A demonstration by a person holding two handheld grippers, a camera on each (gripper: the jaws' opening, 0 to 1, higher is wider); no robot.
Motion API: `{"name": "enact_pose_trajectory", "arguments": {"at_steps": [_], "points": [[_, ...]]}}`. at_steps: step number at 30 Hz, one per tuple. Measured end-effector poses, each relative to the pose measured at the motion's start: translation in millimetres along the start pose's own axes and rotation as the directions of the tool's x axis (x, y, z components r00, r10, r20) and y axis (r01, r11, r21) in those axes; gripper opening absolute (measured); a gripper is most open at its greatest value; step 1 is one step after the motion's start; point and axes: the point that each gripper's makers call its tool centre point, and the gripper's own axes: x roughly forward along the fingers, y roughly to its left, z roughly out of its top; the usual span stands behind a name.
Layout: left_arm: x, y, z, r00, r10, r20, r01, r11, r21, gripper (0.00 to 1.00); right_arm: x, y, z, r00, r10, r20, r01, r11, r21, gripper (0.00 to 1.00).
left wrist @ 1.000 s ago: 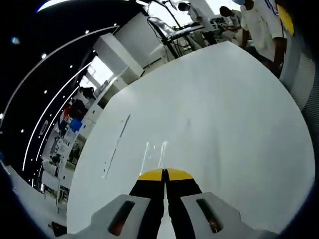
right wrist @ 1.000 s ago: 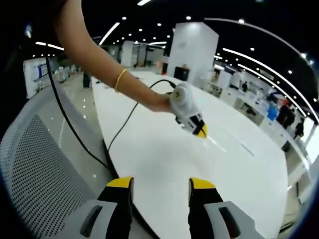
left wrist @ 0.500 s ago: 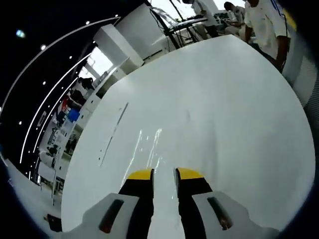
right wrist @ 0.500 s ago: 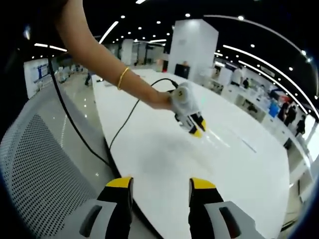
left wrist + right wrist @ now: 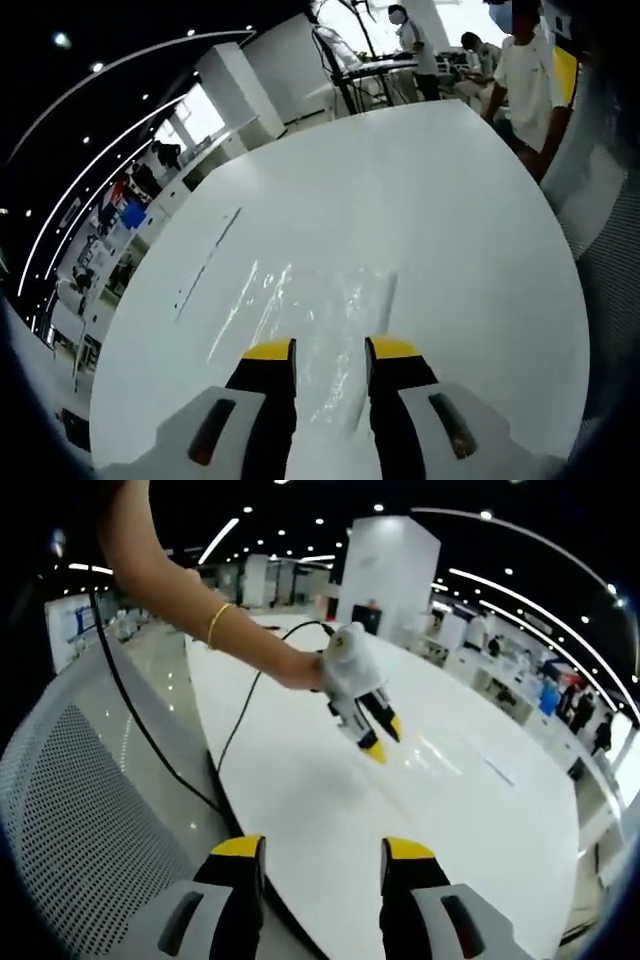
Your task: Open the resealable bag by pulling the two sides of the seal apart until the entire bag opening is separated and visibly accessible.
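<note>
Clear plastic, the resealable bag (image 5: 315, 325) lay flat on the white table (image 5: 450, 230), its near part between the left gripper (image 5: 330, 350)'s parted, empty jaws, its long axis running toward twelve o'clock. In the right gripper view, the right gripper (image 5: 313, 848) hung wide open and empty off the table's edge; the left one, toward one o'clock, looked much nearer the bag.

Long white table (image 5: 450, 230) — dark ceiling, light strips (image 5: 520, 590), mesh chair (image 5: 80, 810).
</note>
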Motion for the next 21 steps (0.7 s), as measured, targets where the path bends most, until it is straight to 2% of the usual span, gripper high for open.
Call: {"name": "enact_pose_trajectory", "arguments": {"at_steps": [2,5,9,11,14,16,21], "points": [[-5,-2.9,1.4,1.000,-0.002,0.006,0.002,1.000,-0.005,0.30,0,0,-0.2,1.000,-0.002,0.000,0.002,1.000,0.001,0.45],[-24,-8.0,6.7,0.999,0.007,0.035,-0.005,0.999,-0.039,0.33,-1,0,-1.2,1.000,-0.004,-0.005,0.004,1.000,0.006,0.47],[-58,-7.8,13.2,0.995,0.055,0.087,-0.047,0.994,-0.095,0.41,-2,-4,0.6,1.000,-0.022,0.005,0.022,1.000,0.007,0.48],[-75,-4.1,14.6,0.989,0.091,0.119,-0.072,0.986,-0.153,0.46,-3,-7,0.5,0.999,-0.036,0.006,0.036,0.999,0.004,0.48],[-92,-3.5,13.7,0.984,0.119,0.129,-0.093,0.977,-0.192,0.51,-3,-9,-1.9,0.999,-0.041,0.001,0.041,0.999,0.033,0.48],[-112,-5.7,11.6,0.979,0.156,0.131,-0.121,0.962,-0.244,0.56,-5,-11,-1.4,0.999,-0.053,0.003,0.053,0.998,0.027,0.49],[-138,-16.8,11.7,0.977,0.176,0.117,-0.139,0.952,-0.274,0.69,-6,-14,-2.5,0.998,-0.068,0.004,0.068,0.997,0.045,0.49]]}}
